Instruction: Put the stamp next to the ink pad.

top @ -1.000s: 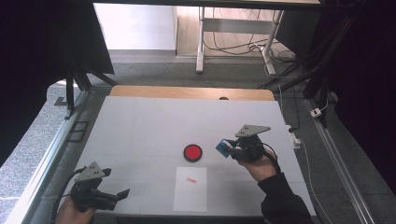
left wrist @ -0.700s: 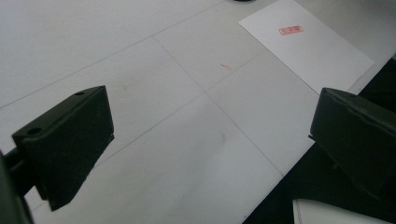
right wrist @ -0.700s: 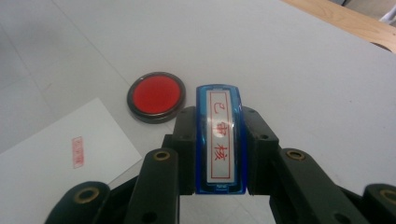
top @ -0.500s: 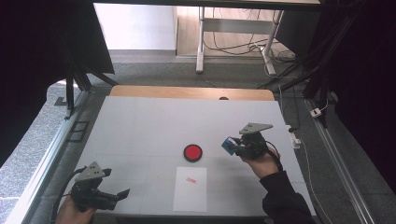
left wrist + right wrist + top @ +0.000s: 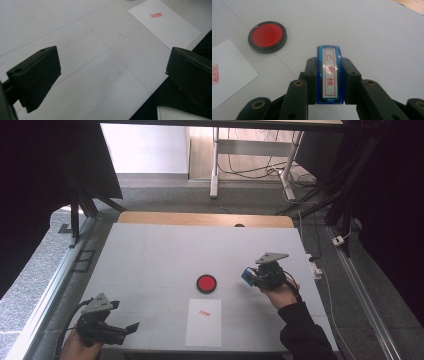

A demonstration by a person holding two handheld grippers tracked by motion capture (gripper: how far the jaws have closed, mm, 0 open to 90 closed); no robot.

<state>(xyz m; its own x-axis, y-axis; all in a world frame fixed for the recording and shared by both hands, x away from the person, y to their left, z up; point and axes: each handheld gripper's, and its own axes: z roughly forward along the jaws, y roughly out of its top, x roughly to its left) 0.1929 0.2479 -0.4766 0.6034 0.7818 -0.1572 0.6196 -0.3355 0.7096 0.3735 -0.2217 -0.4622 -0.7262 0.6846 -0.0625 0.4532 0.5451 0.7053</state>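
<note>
**Blue stamp clamped in the right gripper, left one just sitting there open**

So the right gripper (image 5: pixel 329 82) has its jaws squeezed onto a blue stamp (image 5: pixel 329 75), one jaw on each long side. The stamp's label faces the camera, red characters in a red frame. It's held over the white table (image 5: pixel 150 255), just to the right of the round red ink pad (image 5: pixel 206 283) in its black case, not touching it. In front of the pad lies a white sheet of paper (image 5: pixel 204 322) with a small red stamp mark (image 5: pixel 204 312) near its top. The left gripper (image 5: pixel 127 330) is at the near left corner, jaws wide apart, nothing between them.
</note>
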